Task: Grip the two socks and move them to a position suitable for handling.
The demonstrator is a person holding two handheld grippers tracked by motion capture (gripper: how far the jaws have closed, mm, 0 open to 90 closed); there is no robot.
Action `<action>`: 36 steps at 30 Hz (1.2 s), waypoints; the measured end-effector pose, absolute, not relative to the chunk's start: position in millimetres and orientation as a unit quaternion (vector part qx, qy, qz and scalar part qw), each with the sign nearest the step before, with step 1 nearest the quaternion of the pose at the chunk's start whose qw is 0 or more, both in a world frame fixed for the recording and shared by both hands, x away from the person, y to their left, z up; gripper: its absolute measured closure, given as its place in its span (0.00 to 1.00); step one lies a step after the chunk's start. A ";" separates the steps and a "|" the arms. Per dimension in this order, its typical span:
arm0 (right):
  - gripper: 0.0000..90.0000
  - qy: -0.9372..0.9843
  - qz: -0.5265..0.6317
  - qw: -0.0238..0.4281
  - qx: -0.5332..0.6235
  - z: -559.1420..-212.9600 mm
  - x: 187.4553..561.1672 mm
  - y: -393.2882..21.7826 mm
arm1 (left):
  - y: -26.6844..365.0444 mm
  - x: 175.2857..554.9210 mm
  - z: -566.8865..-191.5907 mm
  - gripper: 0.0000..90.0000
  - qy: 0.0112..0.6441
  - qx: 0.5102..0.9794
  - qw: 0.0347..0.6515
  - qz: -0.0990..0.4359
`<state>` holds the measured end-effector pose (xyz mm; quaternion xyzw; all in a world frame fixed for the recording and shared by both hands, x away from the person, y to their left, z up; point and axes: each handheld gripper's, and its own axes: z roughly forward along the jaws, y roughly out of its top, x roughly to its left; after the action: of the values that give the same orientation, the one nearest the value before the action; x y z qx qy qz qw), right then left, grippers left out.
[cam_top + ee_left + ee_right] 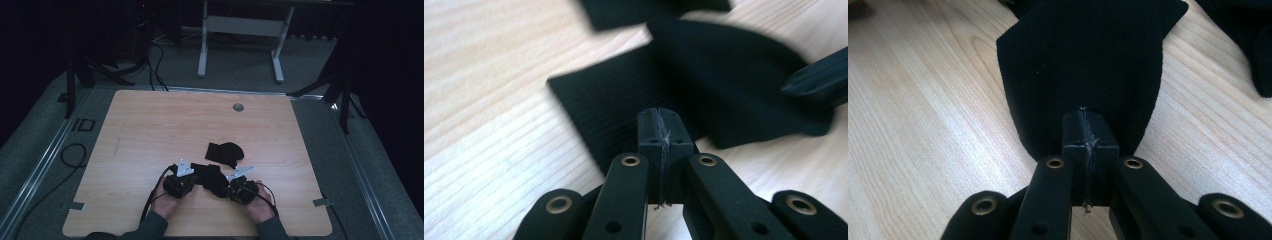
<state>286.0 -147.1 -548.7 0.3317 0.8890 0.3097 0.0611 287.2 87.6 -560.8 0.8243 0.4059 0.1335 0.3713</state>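
Observation:
A black sock [211, 179] lies on the wooden table [150, 130] between my two grippers. My left gripper [195, 179] is at its left end. In the left gripper view the jaws [660, 125] are pressed together over the sock's ribbed cuff [614, 105], with no fabric seen between the pads. My right gripper [226, 189] is at the sock's right end. Its jaws [1088, 125] are likewise shut above the rounded end of the sock [1088, 55]. A second black sock [225, 152] lies crumpled just beyond the first.
The second sock shows at the top edge [634, 12] of the left gripper view and at the top right [1248, 40] of the right gripper view. A grey grommet [238, 107] sits near the table's far edge. A desk frame [240, 30] stands behind.

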 end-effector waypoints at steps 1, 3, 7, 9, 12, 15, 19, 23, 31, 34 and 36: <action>0.99 0.889 0.309 0.060 0.332 -548.5 285.9 -147.1 | 89.5 288.3 -561.8 1.00 0.408 0.823 0.373 0.128; 0.99 0.890 0.308 0.056 0.330 -548.4 286.2 -147.4 | 91.4 289.1 -561.1 1.00 0.413 0.823 0.368 0.129; 0.99 0.892 0.307 0.049 0.328 -548.0 286.6 -148.5 | 98.5 289.6 -560.2 1.00 0.421 0.821 0.362 0.130; 0.99 0.893 0.306 0.047 0.328 -547.7 286.7 -149.2 | 101.0 289.6 -560.0 1.00 0.422 0.822 0.361 0.130; 0.99 0.895 0.304 0.034 0.326 -547.1 288.9 -155.0 | 109.9 288.8 -558.8 1.00 0.426 0.822 0.355 0.129; 0.99 0.896 0.300 0.032 0.325 -546.5 290.5 -159.2 | 113.7 288.4 -558.3 1.00 0.426 0.823 0.353 0.128; 0.99 0.902 0.277 0.047 0.327 -543.2 290.5 -168.4 | 118.9 285.8 -557.1 1.00 0.419 0.830 0.346 0.129; 0.98 0.901 0.268 0.051 0.338 -541.9 293.6 -181.8 | 125.0 283.1 -555.9 1.00 0.415 0.834 0.340 0.125; 0.96 0.899 0.256 0.057 0.351 -540.0 297.0 -201.3 | 139.9 281.6 -554.6 1.00 0.420 0.835 0.336 0.115; 0.94 0.896 0.254 0.063 0.360 -539.6 299.0 -208.8 | 146.3 283.4 -554.4 0.99 0.428 0.831 0.335 0.117; 0.93 0.891 0.256 0.068 0.368 -539.8 300.4 -213.2 | 148.4 285.4 -554.6 0.99 0.426 0.832 0.337 0.118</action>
<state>300.4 -213.2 -539.8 0.3678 0.8914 0.2558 0.0677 285.4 148.4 -554.6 0.8316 0.4255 0.1181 0.3368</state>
